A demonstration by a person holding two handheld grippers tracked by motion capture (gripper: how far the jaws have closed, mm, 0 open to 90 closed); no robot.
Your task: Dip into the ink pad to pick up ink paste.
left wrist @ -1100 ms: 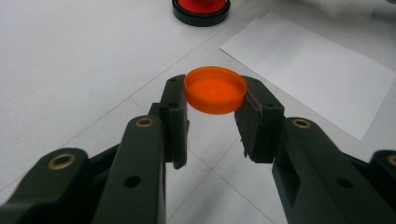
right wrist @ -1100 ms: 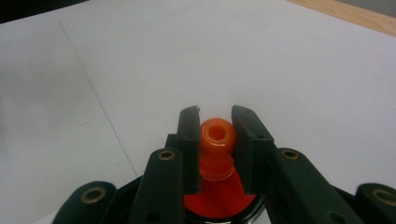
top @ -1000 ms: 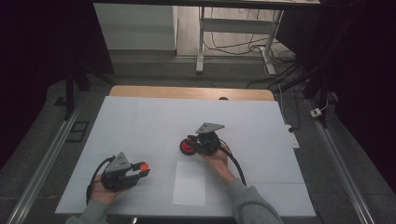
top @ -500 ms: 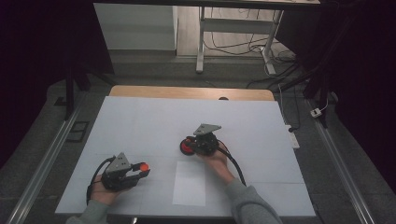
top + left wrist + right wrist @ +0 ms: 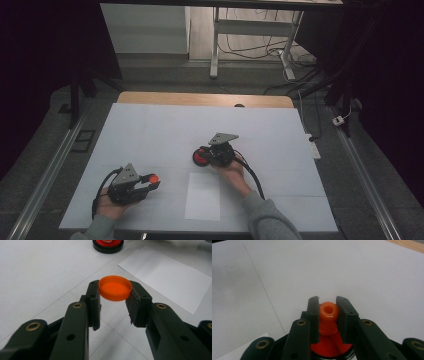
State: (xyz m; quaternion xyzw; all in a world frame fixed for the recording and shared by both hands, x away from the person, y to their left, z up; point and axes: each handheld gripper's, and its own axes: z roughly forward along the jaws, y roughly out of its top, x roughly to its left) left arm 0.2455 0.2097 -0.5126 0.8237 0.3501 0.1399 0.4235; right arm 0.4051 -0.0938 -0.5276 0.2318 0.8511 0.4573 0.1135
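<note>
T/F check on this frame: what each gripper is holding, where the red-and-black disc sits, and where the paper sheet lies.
1. The left gripper is shut on an orange cap. True.
2. The right gripper is open with nothing between its fingers. False: it is shut on the orange nozzle of the red-and-black disc.
3. The white paper sheet lies between the two hands in the high view. True.
4. The orange cap rests flat on the table. False: it is held at its rim, off the surface.
</note>
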